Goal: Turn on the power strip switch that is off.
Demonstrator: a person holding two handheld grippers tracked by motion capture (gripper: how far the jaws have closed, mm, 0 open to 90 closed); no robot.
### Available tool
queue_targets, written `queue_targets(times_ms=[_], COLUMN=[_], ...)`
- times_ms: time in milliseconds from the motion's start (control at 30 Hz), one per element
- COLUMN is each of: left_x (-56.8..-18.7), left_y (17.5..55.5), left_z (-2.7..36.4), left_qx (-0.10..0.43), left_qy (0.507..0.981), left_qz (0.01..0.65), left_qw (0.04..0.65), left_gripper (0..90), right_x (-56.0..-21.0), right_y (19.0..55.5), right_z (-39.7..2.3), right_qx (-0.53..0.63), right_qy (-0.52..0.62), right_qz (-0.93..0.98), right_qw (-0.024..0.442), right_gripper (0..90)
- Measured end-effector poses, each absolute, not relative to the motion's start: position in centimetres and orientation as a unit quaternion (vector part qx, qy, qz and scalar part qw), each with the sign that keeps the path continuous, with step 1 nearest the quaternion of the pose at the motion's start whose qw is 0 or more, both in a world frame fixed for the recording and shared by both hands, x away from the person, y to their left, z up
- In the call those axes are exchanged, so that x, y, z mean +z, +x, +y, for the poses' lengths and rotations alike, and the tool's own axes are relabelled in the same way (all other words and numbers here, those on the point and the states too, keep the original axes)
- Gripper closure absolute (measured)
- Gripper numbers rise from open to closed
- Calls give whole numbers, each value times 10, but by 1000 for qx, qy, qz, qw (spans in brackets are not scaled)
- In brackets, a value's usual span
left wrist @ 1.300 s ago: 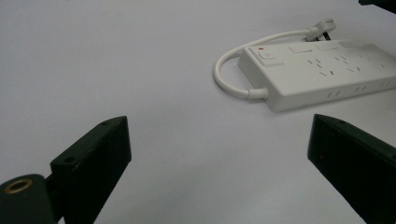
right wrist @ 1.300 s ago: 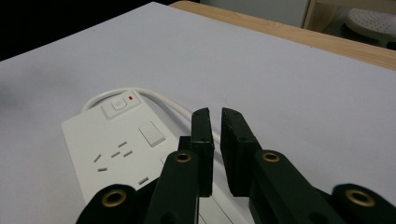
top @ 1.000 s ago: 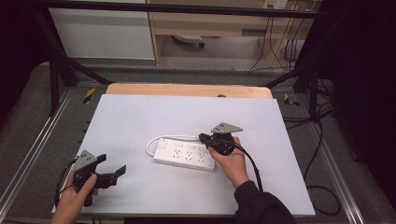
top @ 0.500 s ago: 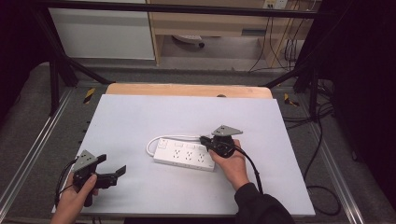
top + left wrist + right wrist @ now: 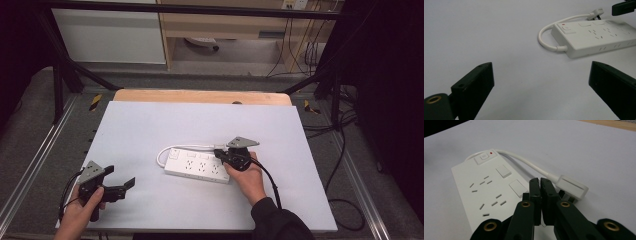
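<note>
A white power strip (image 5: 197,165) (image 5: 596,37) (image 5: 486,192) lies flat in the middle of the white table top (image 5: 150,125). Its short cord (image 5: 529,166) loops back to a flat white plug (image 5: 572,187) (image 5: 597,12) resting by the strip's far edge. My right gripper (image 5: 218,151) (image 5: 540,182) hovers over the strip's right end, just beside the plug. Its jaws have just closed the last bit and now touch, with nothing between them. At the near left corner my left gripper (image 5: 121,176) (image 5: 541,66) stands wide open over bare table, pointing toward the strip.
The strip has a switch with a red lamp (image 5: 484,156) at its left end. A wooden strip (image 5: 200,96) edges the far side of the table. Metal frame rails (image 5: 30,170) run along both sides. Black cables (image 5: 345,150) hang off to the right.
My right gripper has shifted slightly over the strip's right end. The left gripper has not moved.
</note>
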State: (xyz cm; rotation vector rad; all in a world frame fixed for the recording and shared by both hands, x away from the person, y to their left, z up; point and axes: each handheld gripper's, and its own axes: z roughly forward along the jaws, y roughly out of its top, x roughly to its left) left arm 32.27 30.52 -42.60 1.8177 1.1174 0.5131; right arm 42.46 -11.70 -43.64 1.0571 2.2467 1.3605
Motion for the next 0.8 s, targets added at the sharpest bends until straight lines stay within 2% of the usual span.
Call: queue_targets(times_ms=[800], left_x=[-426], left_y=[323], left_z=[305], left_qx=[209], left_qy=[738], left_qz=[452], left_qw=[455], left_gripper=[63], right_x=[-446], right_y=[425], right_z=[-110], right_qx=[469], right_qy=[370], right_qz=[789], right_qw=[145], right_gripper=[900])
